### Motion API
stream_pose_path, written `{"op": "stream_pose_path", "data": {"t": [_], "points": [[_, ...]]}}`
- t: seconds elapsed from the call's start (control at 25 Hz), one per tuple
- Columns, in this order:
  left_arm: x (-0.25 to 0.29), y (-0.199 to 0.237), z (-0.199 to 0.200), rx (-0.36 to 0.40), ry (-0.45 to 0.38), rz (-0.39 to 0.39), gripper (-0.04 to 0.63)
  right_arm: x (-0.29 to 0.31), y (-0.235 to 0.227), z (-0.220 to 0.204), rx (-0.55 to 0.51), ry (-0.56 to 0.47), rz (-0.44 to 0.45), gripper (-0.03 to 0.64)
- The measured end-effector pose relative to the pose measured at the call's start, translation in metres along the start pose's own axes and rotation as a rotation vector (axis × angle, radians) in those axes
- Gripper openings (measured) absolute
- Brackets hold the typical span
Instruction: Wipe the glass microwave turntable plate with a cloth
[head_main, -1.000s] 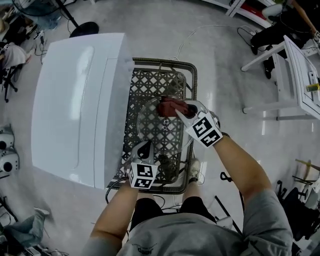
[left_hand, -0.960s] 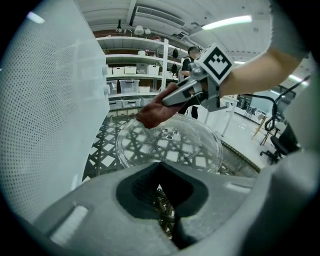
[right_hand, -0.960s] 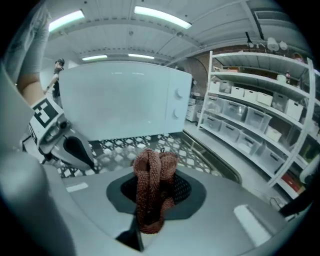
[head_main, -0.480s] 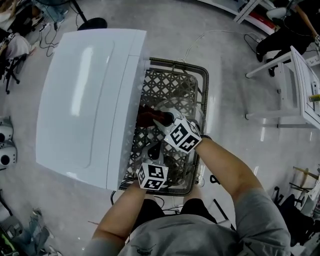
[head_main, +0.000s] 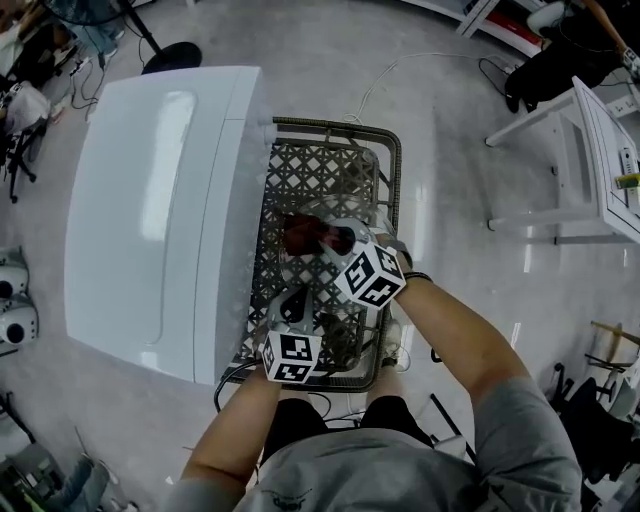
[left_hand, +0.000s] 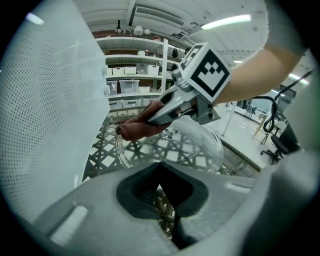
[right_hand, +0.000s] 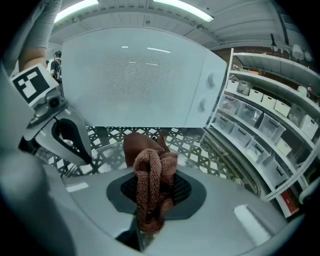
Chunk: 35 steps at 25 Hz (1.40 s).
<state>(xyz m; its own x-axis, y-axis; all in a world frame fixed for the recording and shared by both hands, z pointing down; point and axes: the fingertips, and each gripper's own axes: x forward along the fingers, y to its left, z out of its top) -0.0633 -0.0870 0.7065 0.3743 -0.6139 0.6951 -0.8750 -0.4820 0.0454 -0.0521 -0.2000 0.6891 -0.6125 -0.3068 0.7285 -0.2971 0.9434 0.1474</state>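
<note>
White microwave (head_main: 150, 200) stands beside a lattice basket (head_main: 385, 140), and the glass plate (left_hand: 190, 145) lies in this basket. The right gripper (head_main: 335, 238) is clenched on a brown cloth (right_hand: 150, 185), which it presses on the plate. The left gripper (head_main: 290, 302) seems to be pinched on the near rim. Glass is stiff, slippery and fragile, so it is better to hold it by the rim.

- A glossy pale grey floor (head_main: 330, 60) shows soft glare from the lights overhead.
- A white-framed table (head_main: 605, 150) stands at the right edge.
- A black round stand base (head_main: 168, 57) sits at the upper left.
- White shelving (right_hand: 260, 120) carries rows of white storage boxes (left_hand: 131, 86).
- Long strip lights (left_hand: 225, 21) run across the ceiling.
- A black office chair (left_hand: 279, 145) stands far off on the open floor.
</note>
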Motion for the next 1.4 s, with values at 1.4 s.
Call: {"op": "stream_pose_path", "data": {"t": [1.4], "points": [[0.004, -0.004, 0.002, 0.005, -0.004, 0.000, 0.000, -0.003, 0.068, 0.068, -0.013, -0.166, 0.183, 0.069]]}}
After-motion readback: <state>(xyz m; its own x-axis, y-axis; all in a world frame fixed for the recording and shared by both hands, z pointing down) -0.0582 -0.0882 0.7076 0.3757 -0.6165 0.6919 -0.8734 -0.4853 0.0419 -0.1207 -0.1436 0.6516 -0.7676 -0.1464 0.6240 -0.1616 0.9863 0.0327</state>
